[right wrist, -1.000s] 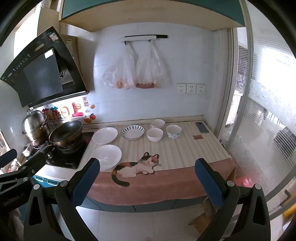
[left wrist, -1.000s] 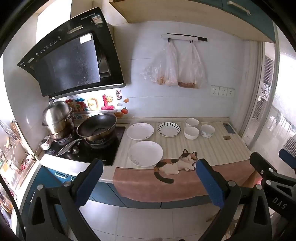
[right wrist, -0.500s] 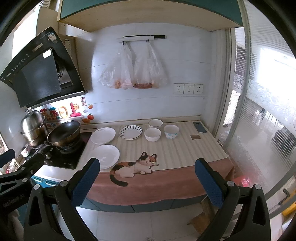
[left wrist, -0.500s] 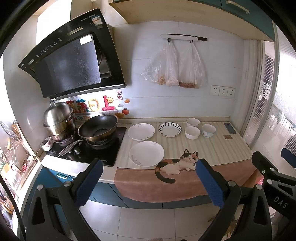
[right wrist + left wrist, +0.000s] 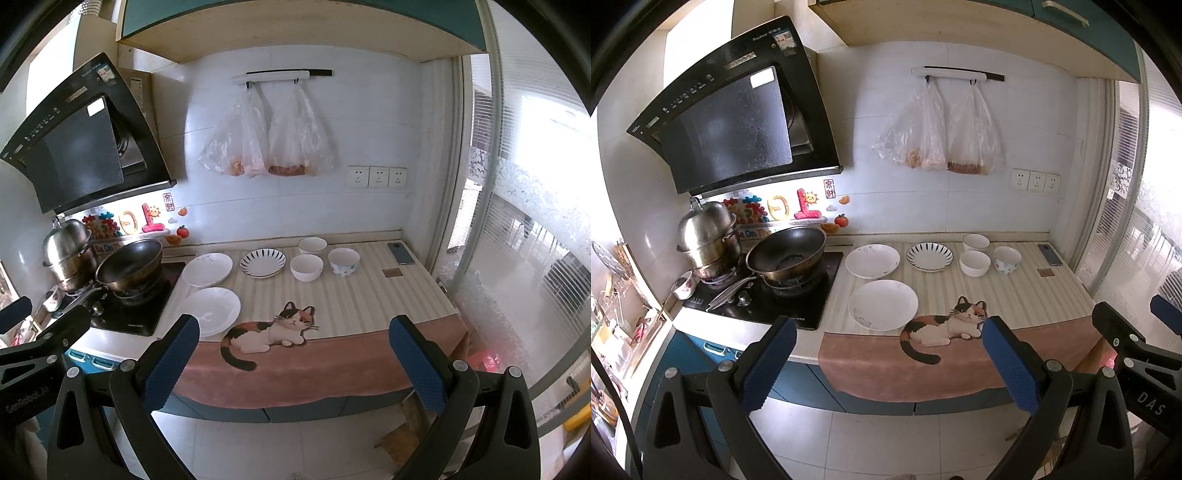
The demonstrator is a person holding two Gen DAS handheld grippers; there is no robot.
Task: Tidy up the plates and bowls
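On the counter's striped mat lie a near white plate [image 5: 883, 304] [image 5: 213, 310], a far white plate [image 5: 872, 260] [image 5: 207, 269] and a blue-striped plate [image 5: 929, 256] [image 5: 263, 262]. To their right stand two white bowls [image 5: 975, 263] [image 5: 306, 267] and a dotted bowl [image 5: 1007, 259] [image 5: 343, 261]. My left gripper [image 5: 884, 363] and right gripper [image 5: 293, 363] are both open and empty. They hover over the floor, well short of the counter's front edge.
A cat-print mat [image 5: 945, 325] drapes over the counter front. At left a wok [image 5: 786, 254] and a steel steamer pot [image 5: 709, 238] sit on the hob under the range hood [image 5: 735, 110]. A phone [image 5: 1050, 254] lies far right beside the glass door [image 5: 517, 240]. Plastic bags [image 5: 938, 133] hang on the wall.
Both grippers have drifted slightly; the counter sits a little to the right in the left view and to the left in the right view. No dishes moved.
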